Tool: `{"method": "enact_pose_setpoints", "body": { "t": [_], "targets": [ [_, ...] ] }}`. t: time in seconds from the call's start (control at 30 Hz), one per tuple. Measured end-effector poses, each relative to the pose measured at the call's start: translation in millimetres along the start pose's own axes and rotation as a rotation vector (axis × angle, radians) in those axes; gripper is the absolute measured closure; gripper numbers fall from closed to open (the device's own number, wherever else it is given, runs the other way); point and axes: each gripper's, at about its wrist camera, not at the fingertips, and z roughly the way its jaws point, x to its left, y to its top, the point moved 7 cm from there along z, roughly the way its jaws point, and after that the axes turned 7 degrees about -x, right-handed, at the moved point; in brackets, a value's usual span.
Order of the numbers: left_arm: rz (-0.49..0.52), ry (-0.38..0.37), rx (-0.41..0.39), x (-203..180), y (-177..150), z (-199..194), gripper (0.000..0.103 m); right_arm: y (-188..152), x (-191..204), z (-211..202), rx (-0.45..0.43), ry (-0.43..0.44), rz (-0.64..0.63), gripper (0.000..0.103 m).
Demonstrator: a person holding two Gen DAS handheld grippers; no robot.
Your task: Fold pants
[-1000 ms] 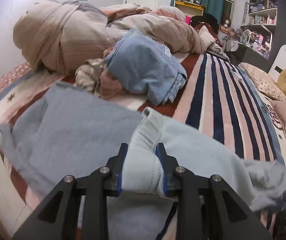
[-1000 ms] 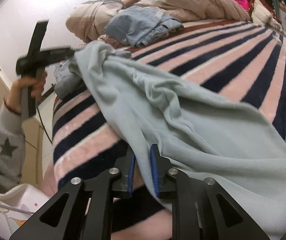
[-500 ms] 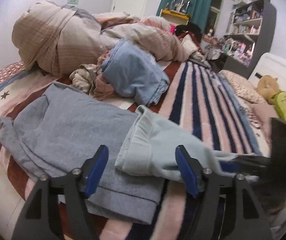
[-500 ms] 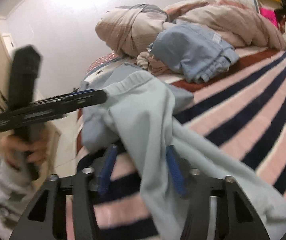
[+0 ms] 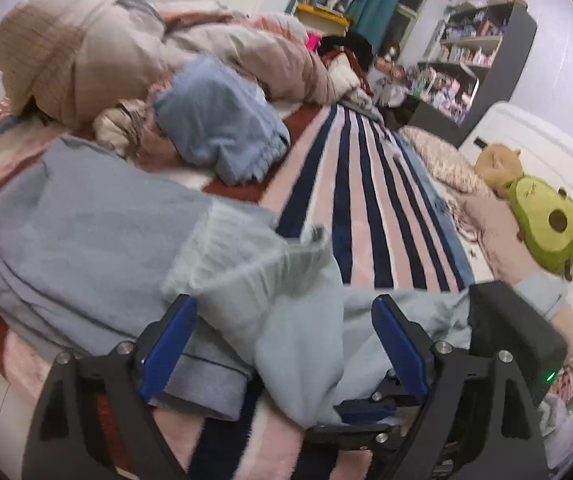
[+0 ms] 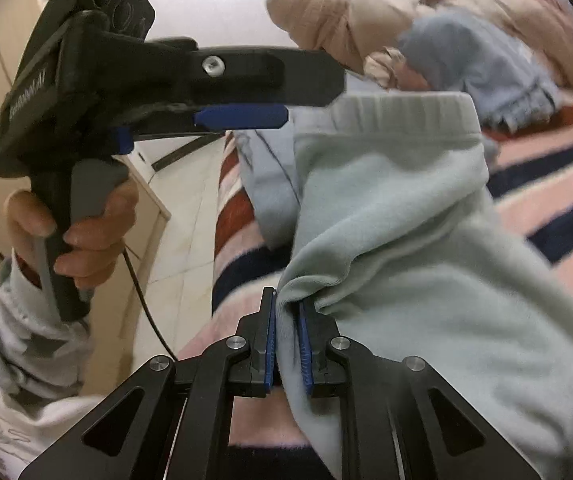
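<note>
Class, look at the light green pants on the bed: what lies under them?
Under the light green pants lie grey-blue pants and the striped blanket; whatever else the fabric covers is hidden.

White lettering runs along the side of the black left tongs, too blurred to read; no other text is legible.
</note>
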Motion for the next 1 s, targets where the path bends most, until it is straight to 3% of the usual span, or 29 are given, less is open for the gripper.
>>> {"method": "enact_pose_setpoints", "body": {
  "t": [0.03, 0.1, 0.13, 0.23, 0.3, 0.33, 0.37, 0.47, 0.53, 0.63, 0.7, 0.8, 0.93, 1.0],
  "targets": [
    [0.005, 0.002, 0.013, -3, -4, 5, 0.016, -2, -3, -3, -0.007, -0.001, 0.021, 0.096],
    [0.028, 0.016, 0.034, -10, -11, 13, 0.016, -3, -5, -15, -0.021, -0.007, 0.040, 0.087],
    [0.038, 0.028, 0.040, -12, -13, 16, 0.016, -1, -7, -23, -0.034, -0.011, 0.040, 0.077],
    [0.058, 0.083, 0.043, -14, -15, 24, 0.016, 6, -17, -54, -0.066, -0.060, 0.029, 0.068],
    [0.070, 0.108, 0.042, -14, -14, 28, 0.017, 10, -35, -75, -0.078, -0.152, 0.017, 0.058],
    [0.074, 0.117, 0.043, -14, -14, 29, 0.019, 11, -50, -83, -0.060, -0.246, -0.007, 0.053],
    [0.078, 0.127, 0.044, -13, -14, 30, 0.022, 11, -59, -86, -0.042, -0.295, -0.026, 0.053],
    [0.089, 0.165, 0.043, -7, -10, 30, 0.042, 7, -97, -83, 0.055, -0.409, -0.058, 0.053],
    [0.089, 0.177, 0.046, -5, -9, 29, 0.069, 7, -114, -73, 0.097, -0.438, -0.076, 0.053],
    [0.098, 0.197, 0.056, 1, -8, 29, 0.090, 14, -116, -59, 0.095, -0.371, -0.073, 0.053],
    [0.098, 0.187, 0.052, 3, -6, 27, 0.094, 14, -114, -50, 0.103, -0.329, -0.078, 0.054],
    [0.097, 0.161, 0.028, 3, 0, 22, 0.096, 15, -117, -34, 0.147, -0.328, -0.104, 0.053],
    [0.112, 0.154, -0.027, 1, 10, 16, 0.096, 23, -119, -30, 0.155, -0.293, -0.096, 0.042],
    [0.095, 0.141, -0.063, 1, 16, 12, 0.096, 23, -117, -26, 0.181, -0.264, -0.093, 0.042]
  ]
}}
